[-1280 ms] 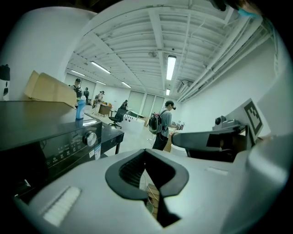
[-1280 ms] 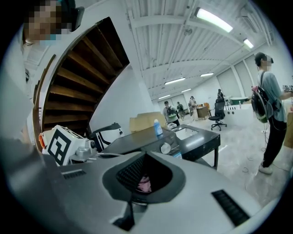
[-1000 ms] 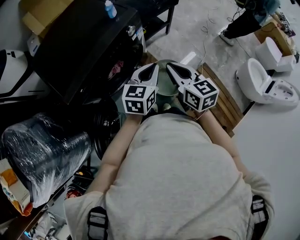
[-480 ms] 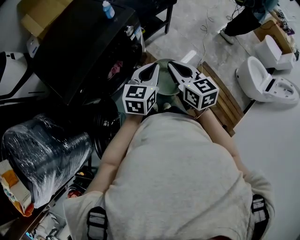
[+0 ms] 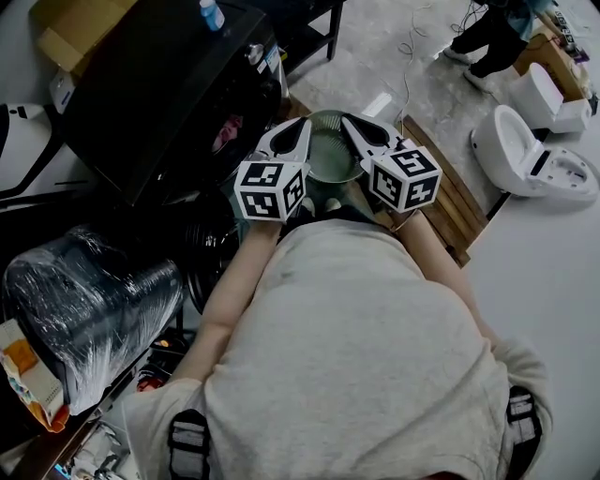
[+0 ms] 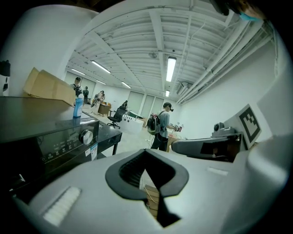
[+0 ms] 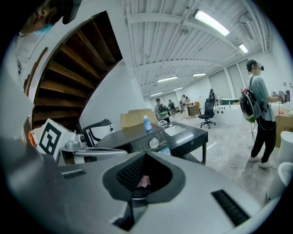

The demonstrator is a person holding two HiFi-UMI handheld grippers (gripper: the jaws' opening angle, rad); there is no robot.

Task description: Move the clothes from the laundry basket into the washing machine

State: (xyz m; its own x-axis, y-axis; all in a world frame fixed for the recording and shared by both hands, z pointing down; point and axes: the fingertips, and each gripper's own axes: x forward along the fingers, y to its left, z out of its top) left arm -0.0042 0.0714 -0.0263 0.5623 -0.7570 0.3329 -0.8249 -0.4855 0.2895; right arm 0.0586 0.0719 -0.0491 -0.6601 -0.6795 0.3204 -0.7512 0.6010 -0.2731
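The left gripper (image 5: 298, 131) and right gripper (image 5: 356, 127) have their fingers clenched on nothing, above the round green ribbed laundry basket (image 5: 330, 159). Pink cloth (image 5: 225, 133) lies inside the black washing machine (image 5: 159, 94), to the left. It is likely soft, light and limp, so pinch a bunched fold. No brand or label is legible.

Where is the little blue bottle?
The blue bottle stands at the head view's top left, on top of the black washing machine, near the cardboard box.

A white toilet (image 5: 527, 161) stands near a wooden pallet (image 5: 448, 202).
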